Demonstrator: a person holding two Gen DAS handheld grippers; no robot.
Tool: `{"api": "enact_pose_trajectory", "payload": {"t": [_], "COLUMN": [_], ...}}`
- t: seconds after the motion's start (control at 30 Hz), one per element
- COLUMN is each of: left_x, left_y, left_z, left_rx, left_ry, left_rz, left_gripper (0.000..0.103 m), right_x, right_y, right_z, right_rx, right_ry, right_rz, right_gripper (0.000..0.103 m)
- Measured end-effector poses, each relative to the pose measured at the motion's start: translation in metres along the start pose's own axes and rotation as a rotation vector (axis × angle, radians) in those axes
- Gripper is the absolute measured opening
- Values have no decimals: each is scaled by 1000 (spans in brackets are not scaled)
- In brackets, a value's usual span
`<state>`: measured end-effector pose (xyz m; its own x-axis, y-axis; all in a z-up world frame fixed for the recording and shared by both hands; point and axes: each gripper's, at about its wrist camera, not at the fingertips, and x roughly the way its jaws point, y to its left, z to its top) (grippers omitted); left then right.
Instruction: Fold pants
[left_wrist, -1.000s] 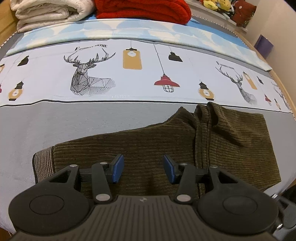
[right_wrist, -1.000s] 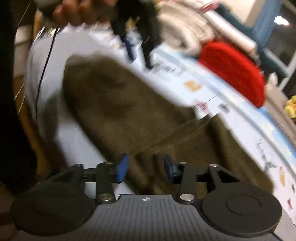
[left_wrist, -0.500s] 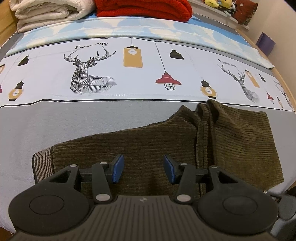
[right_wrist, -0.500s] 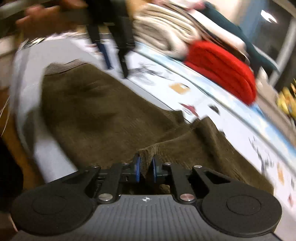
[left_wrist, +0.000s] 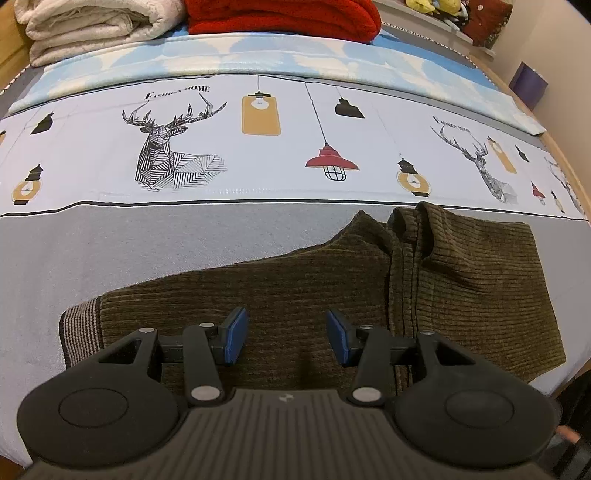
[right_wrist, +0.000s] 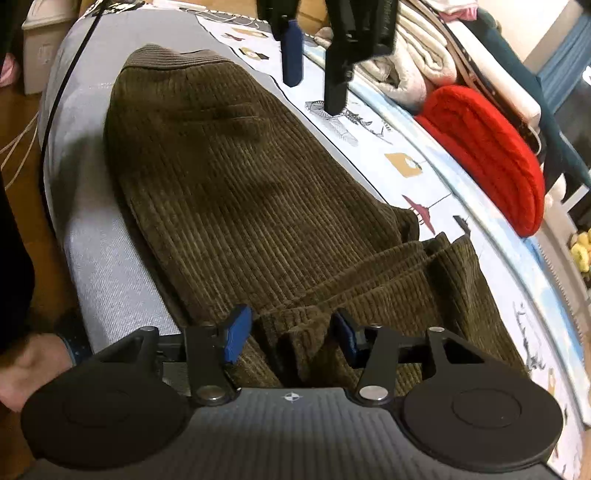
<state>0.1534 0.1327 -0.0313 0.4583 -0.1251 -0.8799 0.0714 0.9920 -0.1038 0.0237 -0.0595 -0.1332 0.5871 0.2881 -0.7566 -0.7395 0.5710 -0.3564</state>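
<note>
Olive-brown corduroy pants (left_wrist: 295, 280) lie across the grey band of the bed, and one part is folded over at the right (left_wrist: 480, 266). A striped band (left_wrist: 79, 332) ends them at the left. My left gripper (left_wrist: 284, 334) hovers open above the pants, nothing between its blue pads. The right wrist view shows it (right_wrist: 313, 94) above the far end of the pants (right_wrist: 229, 192). My right gripper (right_wrist: 291, 338) is low over the near edge. Its jaws are opening, with a bunched fold of corduroy (right_wrist: 295, 332) lying loose between the pads.
The bedsheet (left_wrist: 177, 147) is printed with deer and lamps. A folded cream blanket (left_wrist: 92, 26) and a red blanket (left_wrist: 280, 14) lie at the far side. A purple box (left_wrist: 528, 85) stands beyond the bed's right edge. A person's hand (right_wrist: 22, 373) is by the bed's near edge, with wooden floor below.
The right gripper came down toward the pants, closed on the folded edge half a second ago, and its jaws have now spread apart again. The left gripper stayed put.
</note>
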Motion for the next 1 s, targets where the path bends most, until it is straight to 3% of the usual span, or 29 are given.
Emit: {"api": "enact_pose_trajectory", "payload": {"t": [0.1,0.23,0.3,0.4,0.47,0.57,0.63,0.67,0.73,0.83,0.93,1.0], "left_x": [-1,-1,-1,-1,0,1,3,4,6,11,18,24], "left_y": [2,5,7,6,1,-9,-16,-19,-26,-40,-64,-84], "left_z": [0,1,1,2,2,2,2,3,7,13,18,20], "left_rx": [-5,-10,-12,-20,-10,13,27,34,42,52,98,135], "left_ry": [-6,-8,-7,-7,-3,7,9,9,9,11,17,26], "left_rz": [-3,-1,4,7,8,2,-3,-7,-9,-19,-41,-56], "left_gripper": [52,52,52,52,52,52,52,52,52,52,52,52], "right_x": [-16,-75,-105,-115,-89,-43,-51,-60,-78,-108,-121,-114], "right_y": [-28,-75,-79,-57,-29,13,29,25,7,-32,-71,-100], "right_z": [6,26,30,20,1,-31,-42,-40,-36,-40,-61,-86], "right_rx": [60,199,217,193,132,-69,-188,-186,-100,63,241,397], "right_ry": [-28,-150,-222,-279,-229,-18,-51,-46,-59,-110,-79,-2], "right_rz": [0,-129,-187,-224,-139,22,-17,3,46,23,-74,-160], "right_gripper": [18,18,18,18,20,22,28,30,32,43,43,43]}}
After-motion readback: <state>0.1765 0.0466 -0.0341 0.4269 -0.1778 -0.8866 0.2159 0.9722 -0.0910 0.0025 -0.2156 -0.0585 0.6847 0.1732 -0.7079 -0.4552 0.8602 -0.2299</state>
